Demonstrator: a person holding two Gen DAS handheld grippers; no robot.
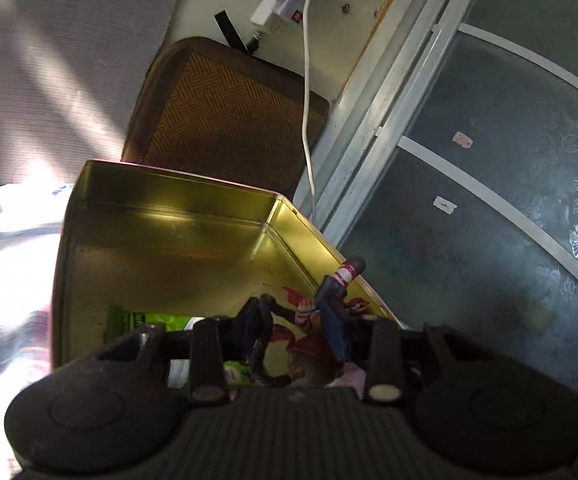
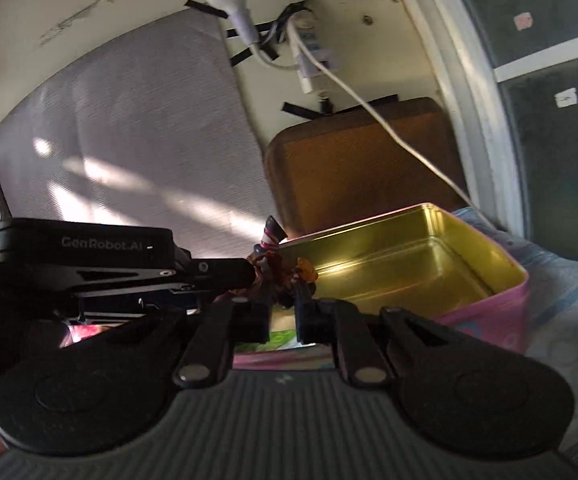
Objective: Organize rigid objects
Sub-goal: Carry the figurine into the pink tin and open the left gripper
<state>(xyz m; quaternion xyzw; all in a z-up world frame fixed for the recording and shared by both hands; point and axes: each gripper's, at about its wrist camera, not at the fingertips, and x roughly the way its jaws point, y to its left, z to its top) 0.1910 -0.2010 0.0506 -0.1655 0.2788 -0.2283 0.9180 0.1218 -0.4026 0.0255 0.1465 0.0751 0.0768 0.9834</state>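
Note:
A small toy figure [image 1: 329, 308] in blue, red and white hangs over the near right part of an open tin box [image 1: 177, 240] with a gold inside. My left gripper [image 1: 301, 340] is shut on the toy figure. A green packet [image 1: 145, 320] lies on the tin's floor. In the right wrist view the tin [image 2: 409, 256] has pink outer walls, and the left gripper [image 2: 249, 274] comes in from the left, holding the figure [image 2: 277, 264] at the tin's near left corner. My right gripper [image 2: 283, 320] is narrowly open and holds nothing, just below the figure.
A brown woven-pattern tray [image 1: 225, 112] leans behind the tin against a cream wall. A white cable [image 1: 307, 100] hangs from a taped power strip [image 1: 285, 8]. A metal-framed dark glass panel [image 1: 489, 200] is on the right. Patterned bedding [image 2: 561, 320] lies under the tin.

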